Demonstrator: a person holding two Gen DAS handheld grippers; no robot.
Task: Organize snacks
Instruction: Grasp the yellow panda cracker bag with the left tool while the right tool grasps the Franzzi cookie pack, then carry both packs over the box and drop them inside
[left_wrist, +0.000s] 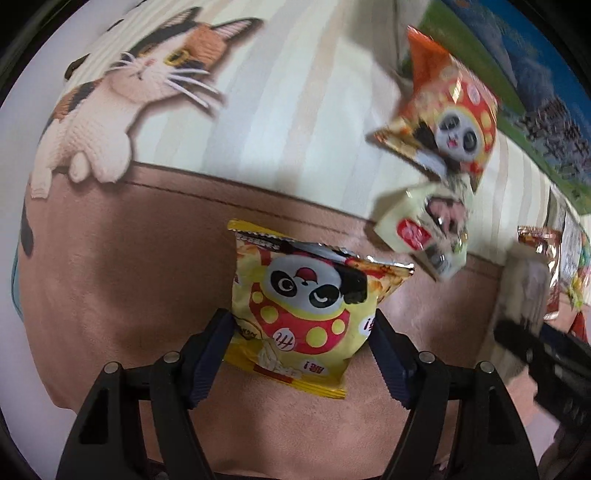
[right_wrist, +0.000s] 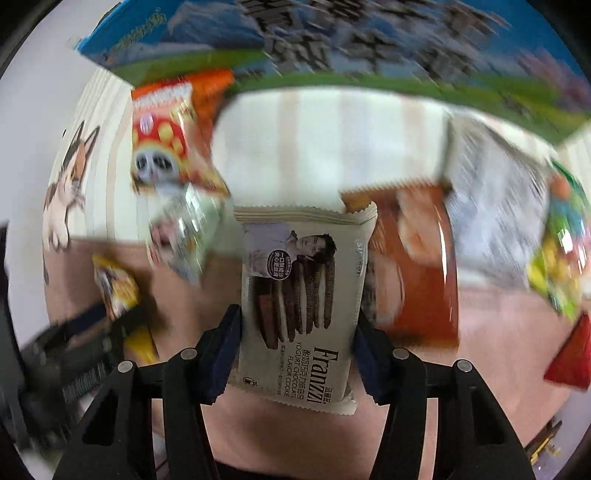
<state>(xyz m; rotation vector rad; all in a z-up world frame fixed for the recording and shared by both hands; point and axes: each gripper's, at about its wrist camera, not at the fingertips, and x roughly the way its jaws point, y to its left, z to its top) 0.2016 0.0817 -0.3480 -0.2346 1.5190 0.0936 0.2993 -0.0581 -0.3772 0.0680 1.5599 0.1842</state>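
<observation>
My left gripper (left_wrist: 301, 350) is shut on a yellow panda snack bag (left_wrist: 306, 306), held above the brown part of the cat-print cloth. My right gripper (right_wrist: 297, 350) is shut on a beige Franzzi cookie packet (right_wrist: 299, 295). An orange panda snack bag (left_wrist: 450, 107) and a pale packet (left_wrist: 424, 229) lie beyond on the striped cloth; they also show in the right wrist view as the orange bag (right_wrist: 166, 144) and pale packet (right_wrist: 184, 229). The right gripper with its packet appears blurred at the left view's right edge (left_wrist: 524, 291). The left gripper with the yellow bag (right_wrist: 118, 288) shows at left.
A blue and green box (right_wrist: 332, 48) stands at the back. A brown-orange snack bag (right_wrist: 417, 266), a white packet (right_wrist: 495, 210), a colourful candy bag (right_wrist: 561, 243) and a red packet (right_wrist: 572, 358) lie to the right. A cat picture (left_wrist: 122, 96) is on the cloth.
</observation>
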